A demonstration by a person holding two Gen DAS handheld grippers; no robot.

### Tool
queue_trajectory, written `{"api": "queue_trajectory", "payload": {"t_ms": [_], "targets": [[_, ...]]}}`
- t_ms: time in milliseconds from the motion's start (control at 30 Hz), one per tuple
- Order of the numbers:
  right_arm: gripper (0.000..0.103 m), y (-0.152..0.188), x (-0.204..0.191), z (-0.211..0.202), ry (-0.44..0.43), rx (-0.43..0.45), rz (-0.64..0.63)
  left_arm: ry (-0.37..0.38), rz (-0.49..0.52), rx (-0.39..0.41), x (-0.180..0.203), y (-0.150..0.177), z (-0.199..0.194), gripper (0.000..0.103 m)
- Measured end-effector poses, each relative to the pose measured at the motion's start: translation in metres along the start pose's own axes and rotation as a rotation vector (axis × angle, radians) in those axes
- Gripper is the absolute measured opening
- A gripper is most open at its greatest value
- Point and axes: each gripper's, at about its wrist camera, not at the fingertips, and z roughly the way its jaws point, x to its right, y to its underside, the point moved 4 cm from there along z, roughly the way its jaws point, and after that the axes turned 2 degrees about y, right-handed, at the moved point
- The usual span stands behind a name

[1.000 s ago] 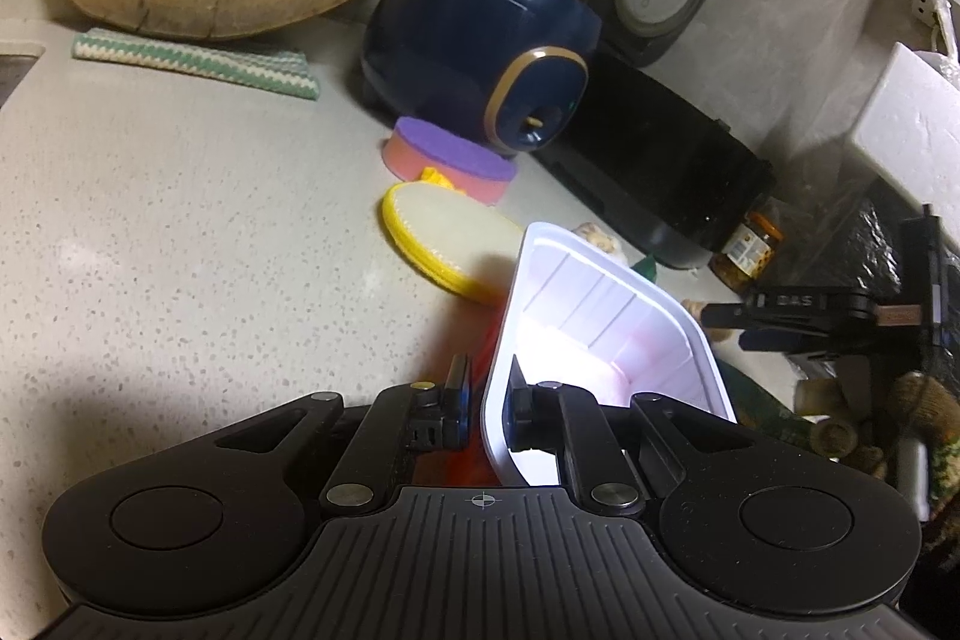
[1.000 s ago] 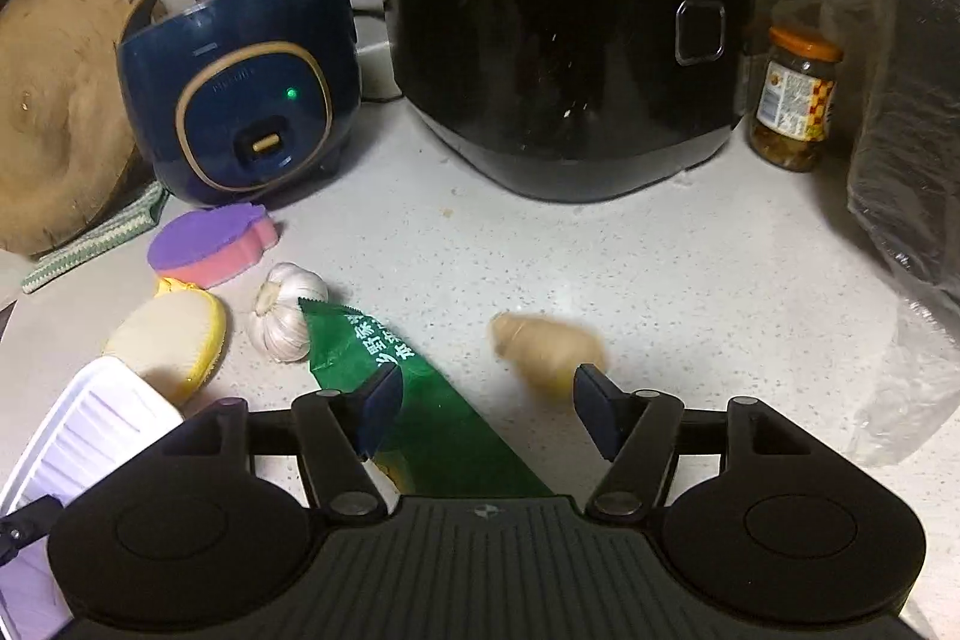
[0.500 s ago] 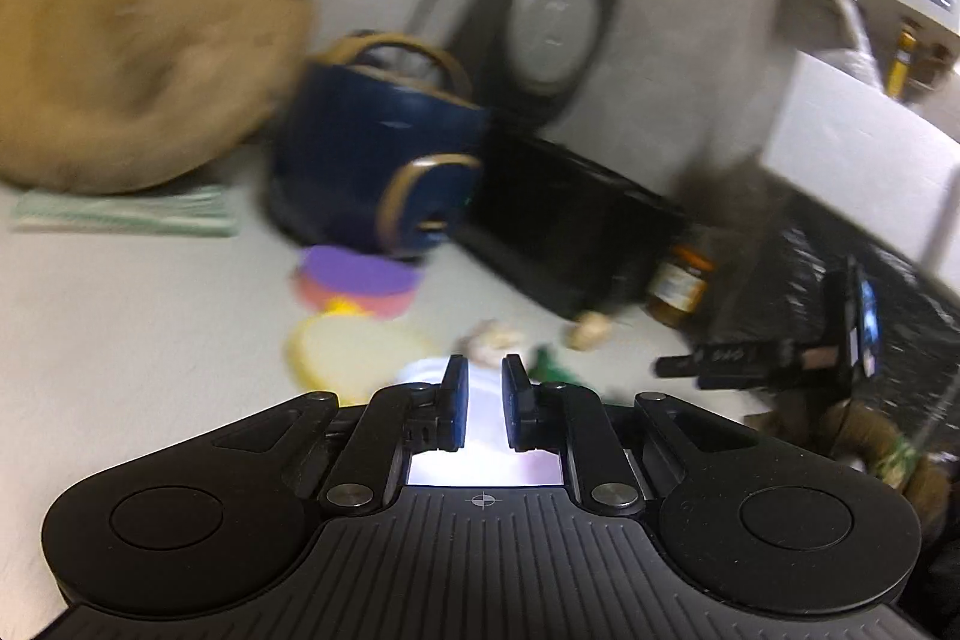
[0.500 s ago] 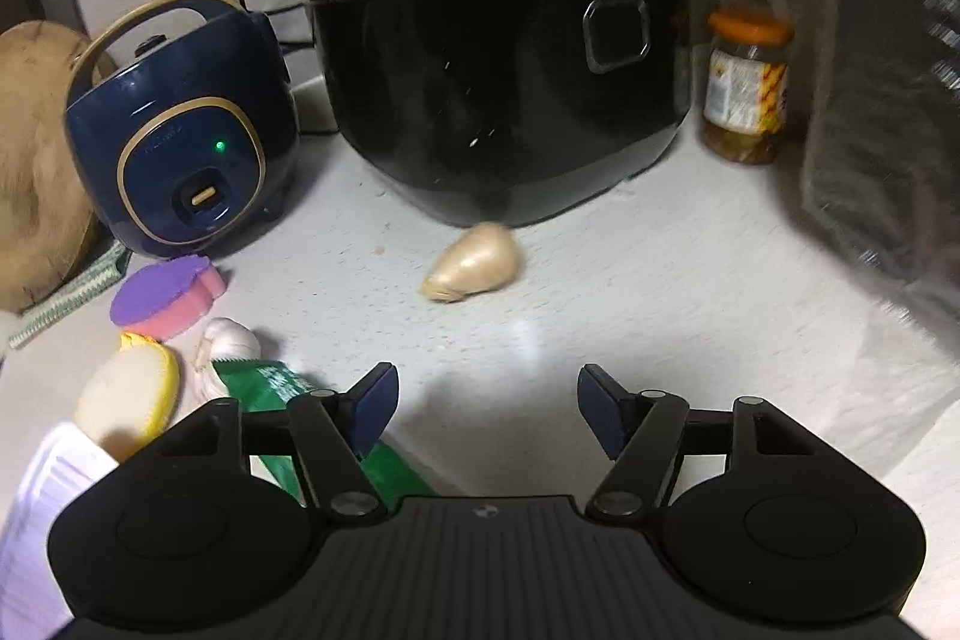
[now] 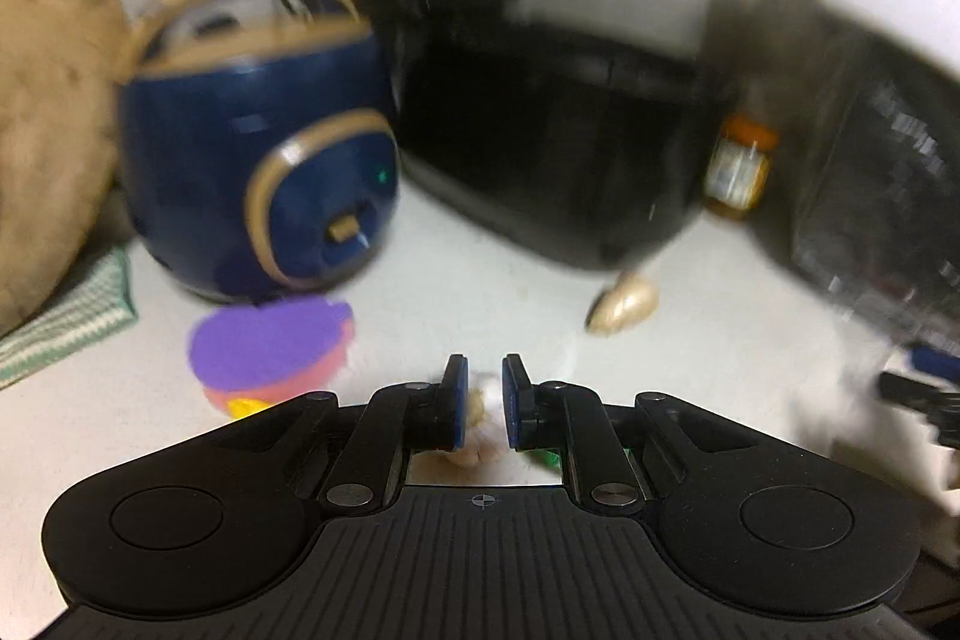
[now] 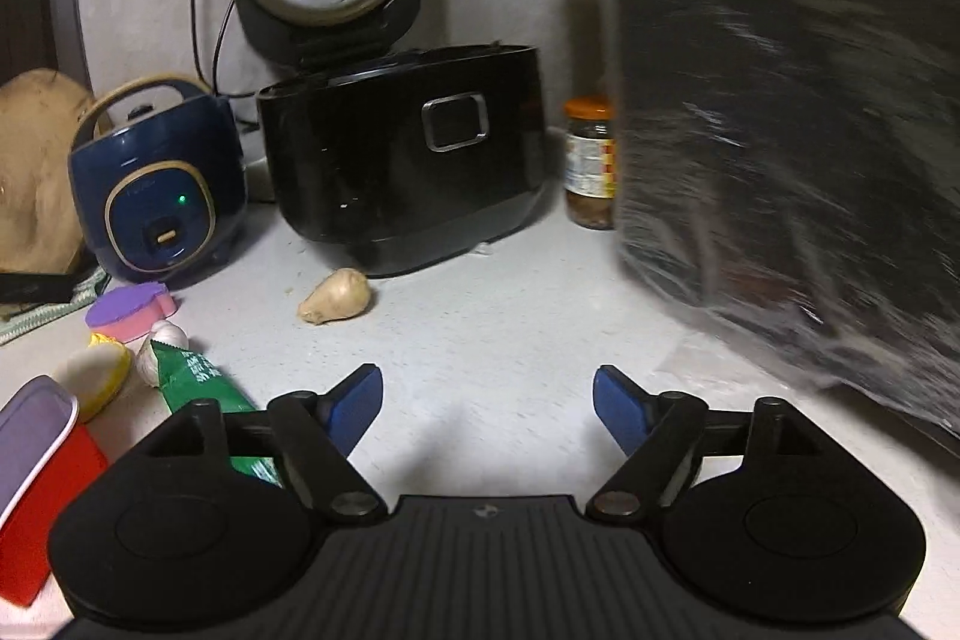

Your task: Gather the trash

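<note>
The left tongs (image 5: pixel 481 400) hang low over the pale speckled surface (image 6: pixel 510 334), their pads drawn close with only a narrow slit between them. Nothing sits in that slit; a blurred pale lump, probably the garlic bulb (image 6: pixel 161 347), lies on the surface beneath. The right tongs (image 6: pixel 487 409) point level toward the back wall, spread wide and holding nothing.

From the left, a wooden board (image 6: pixel 36 178) leans against the wall with a striped cloth (image 5: pixel 66 322) at its foot. Next stands a navy rice cooker (image 6: pixel 159 187), and just before it a purple-and-pink sponge (image 6: pixel 129 310) and a yellow-rimmed scrubber (image 6: pixel 99 370). A white tray (image 6: pixel 33 430) lies on something red at the near left edge. The green wrapper (image 6: pixel 192 376) lies flat beside the garlic, running under the right tongs' left finger. A piece of ginger (image 6: pixel 336 295) rests near the black rice cooker (image 6: pixel 402 160), whose lid stands open. Rightward come an orange-lidded jar (image 6: pixel 591 163) and a black plastic bag (image 6: pixel 792 130).
</note>
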Motion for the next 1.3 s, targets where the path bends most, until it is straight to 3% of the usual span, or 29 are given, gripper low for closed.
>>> {"api": "queue_trajectory", "payload": {"t_ms": [233,400,500,633,733,867,1000,1033,1300], "targets": [[0.078,0.017,0.019,-0.01,0.071,0.013,-0.015,-0.164,0.259,-0.058,0.035,0.008,0.039,0.018],[0.078,0.021,0.02,-0.007,0.049,0.0,0.004,-0.205,0.351,-0.127,0.055,0.016,0.059,0.021],[0.078,0.023,0.014,-0.006,0.037,-0.007,-0.011,-0.156,0.299,-0.147,0.054,0.012,0.06,0.034],[0.078,0.023,0.008,-0.003,0.024,-0.013,-0.014,0.01,0.163,-0.181,0.046,0.004,0.063,0.035],[0.078,0.023,0.004,-0.001,0.016,-0.014,-0.009,0.064,0.071,-0.171,0.036,0.0,0.059,0.032],[0.078,0.025,0.0,-0.002,0.007,-0.013,-0.017,-0.026,0.099,-0.066,0.022,-0.012,0.041,0.031],[0.078,0.025,-0.003,-0.002,-0.002,-0.014,-0.017,-0.02,0.091,-0.13,0.011,-0.009,0.055,0.031],[0.078,0.025,-0.004,-0.003,-0.007,-0.013,-0.016,-0.017,0.096,-0.137,0.011,-0.007,0.058,0.035],[0.078,0.028,-0.009,-0.012,-0.009,-0.005,-0.056,-0.061,0.156,-0.135,0.026,-0.004,0.073,0.043]]}}
